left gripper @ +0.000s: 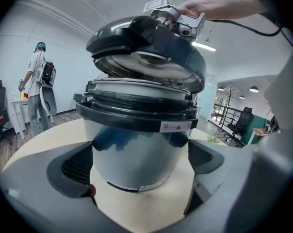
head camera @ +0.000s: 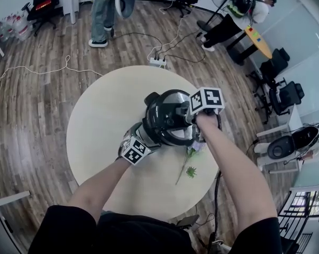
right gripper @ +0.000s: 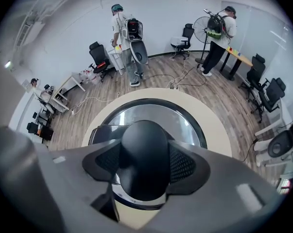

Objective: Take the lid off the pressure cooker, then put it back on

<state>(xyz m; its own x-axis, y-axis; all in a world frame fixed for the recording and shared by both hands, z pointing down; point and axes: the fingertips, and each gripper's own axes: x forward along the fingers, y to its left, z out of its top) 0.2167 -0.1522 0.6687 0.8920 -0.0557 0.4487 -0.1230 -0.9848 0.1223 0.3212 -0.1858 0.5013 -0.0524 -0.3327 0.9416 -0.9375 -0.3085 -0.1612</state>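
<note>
A steel pressure cooker pot [left gripper: 136,149] stands on the round cream table [head camera: 103,120]. My left gripper [left gripper: 136,166] is at its near left side, with one pad against each flank of the steel body. The black-rimmed lid [left gripper: 151,52] hangs tilted just above the pot rim, with a gap showing on its left side. My right gripper [right gripper: 144,161] points down from above and is shut on the lid's black knob [right gripper: 144,149]. In the head view the lid [head camera: 170,115] covers the pot, and the right gripper [head camera: 188,118] is at its right side.
A green flower sprig [head camera: 188,165] lies on the table near my right arm. Behind the table, a power strip [head camera: 157,62] and cables lie on the wood floor. Two people [head camera: 102,15] [head camera: 238,15] stand far off among desks and office chairs.
</note>
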